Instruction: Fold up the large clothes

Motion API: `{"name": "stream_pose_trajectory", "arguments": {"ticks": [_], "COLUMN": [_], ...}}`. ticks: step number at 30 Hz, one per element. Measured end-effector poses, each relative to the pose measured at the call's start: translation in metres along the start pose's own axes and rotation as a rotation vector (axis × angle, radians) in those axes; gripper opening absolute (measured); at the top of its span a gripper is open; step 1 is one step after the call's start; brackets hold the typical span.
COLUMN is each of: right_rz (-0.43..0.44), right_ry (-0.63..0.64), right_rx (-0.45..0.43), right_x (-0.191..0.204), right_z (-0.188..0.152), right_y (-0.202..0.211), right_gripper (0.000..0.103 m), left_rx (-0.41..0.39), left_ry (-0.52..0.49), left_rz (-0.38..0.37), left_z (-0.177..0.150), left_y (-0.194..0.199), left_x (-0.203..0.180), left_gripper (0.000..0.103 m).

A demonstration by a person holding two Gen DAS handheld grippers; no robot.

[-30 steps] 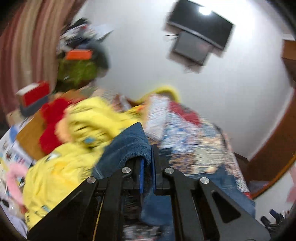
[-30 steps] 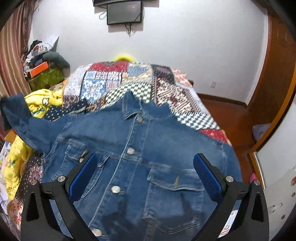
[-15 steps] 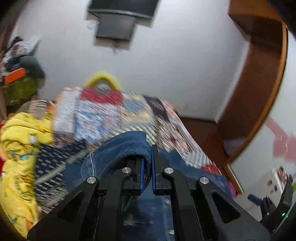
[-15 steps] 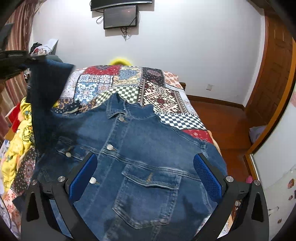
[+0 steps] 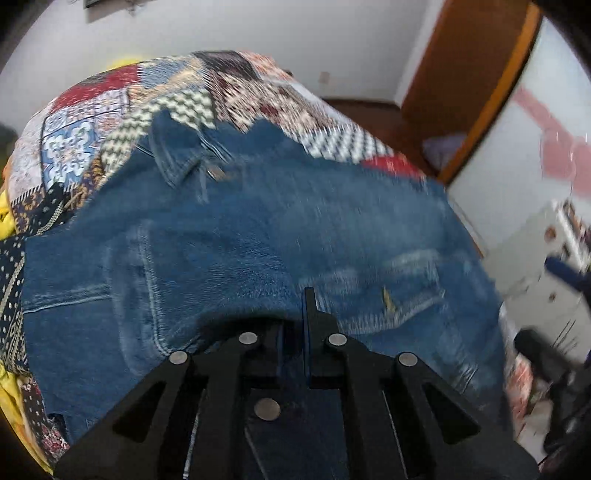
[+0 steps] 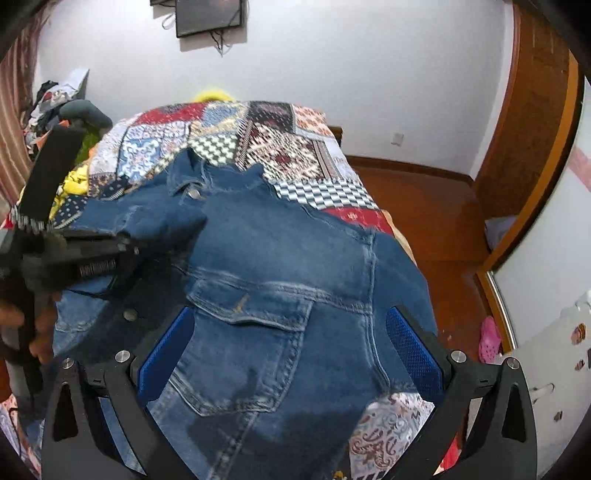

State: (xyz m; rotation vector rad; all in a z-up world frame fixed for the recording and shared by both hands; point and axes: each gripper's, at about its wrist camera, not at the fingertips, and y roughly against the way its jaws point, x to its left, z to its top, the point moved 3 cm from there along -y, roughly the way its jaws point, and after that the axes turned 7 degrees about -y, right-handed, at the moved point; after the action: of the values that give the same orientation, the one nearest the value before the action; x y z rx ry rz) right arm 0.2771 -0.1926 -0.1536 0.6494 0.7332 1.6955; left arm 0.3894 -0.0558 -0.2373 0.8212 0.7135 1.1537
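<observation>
Two grippers: both over the jacket, which lies front-up across the bed.
Left gripper: jaws clenched on a fold of denim, the sleeve, held low above the jacket's chest; in the right wrist view it comes in level from the jacket's left edge, a hand behind it.
Right gripper: jaws released and spread wide, one blue pad on each side of the jacket's chest pocket, hovering above the cloth; whether the pads touch it I cannot tell.
Jacket: collar toward the far wall, buttons down the front, hem toward the cameras and cut off by the frame edge.
Bed: covered by a patchwork quilt that shows beyond the collar and at the jacket's near right corner.
Room: white wall beyond the jacket with a dark screen mounted on it; wooden floor and wooden door to the jacket's right; yellow cloth and a pile of clutter to its left.
Hard to make out: the left wrist view is motion-blurred; the sleeve's cuff is hidden inside the left jaws; a dark patch low on the jacket may be shadow or damp.
</observation>
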Motion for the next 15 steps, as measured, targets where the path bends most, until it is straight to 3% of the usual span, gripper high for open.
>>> {"name": "stream_pose_trajectory", "arguments": {"ticks": [3, 6, 7, 8, 15], "right_rz": [-0.018, -0.026, -0.03, -0.031, 0.002], "right_ry": [-0.001, 0.0, 0.002, 0.005, 0.055], "right_rx": [0.011, 0.02, 0.023, 0.025, 0.006], "right_x": [-0.004, -0.004, -0.004, -0.003, 0.024], "right_z": [-0.003, -0.004, -0.004, -0.004, 0.009], "right_y": [-0.002, -0.003, -0.004, -0.004, -0.001], "right_gripper": [0.103, 0.103, 0.103, 0.103, 0.103], "left_rx": [0.044, 0.087, 0.092, 0.086, 0.001], "left_ry": [-0.067, -0.072, -0.069, -0.068, -0.074], "left_rz": [0.03, -0.005, -0.017, -0.023, 0.037], "left_z": [-0.01, -0.018, -0.021, -0.024, -0.046], "left_y": [-0.008, -0.008, -0.005, 0.0, 0.053], "left_x": [-0.011, -0.012, -0.011, -0.009, 0.026], "left_gripper": [0.013, 0.033, 0.045, 0.054, 0.074]}}
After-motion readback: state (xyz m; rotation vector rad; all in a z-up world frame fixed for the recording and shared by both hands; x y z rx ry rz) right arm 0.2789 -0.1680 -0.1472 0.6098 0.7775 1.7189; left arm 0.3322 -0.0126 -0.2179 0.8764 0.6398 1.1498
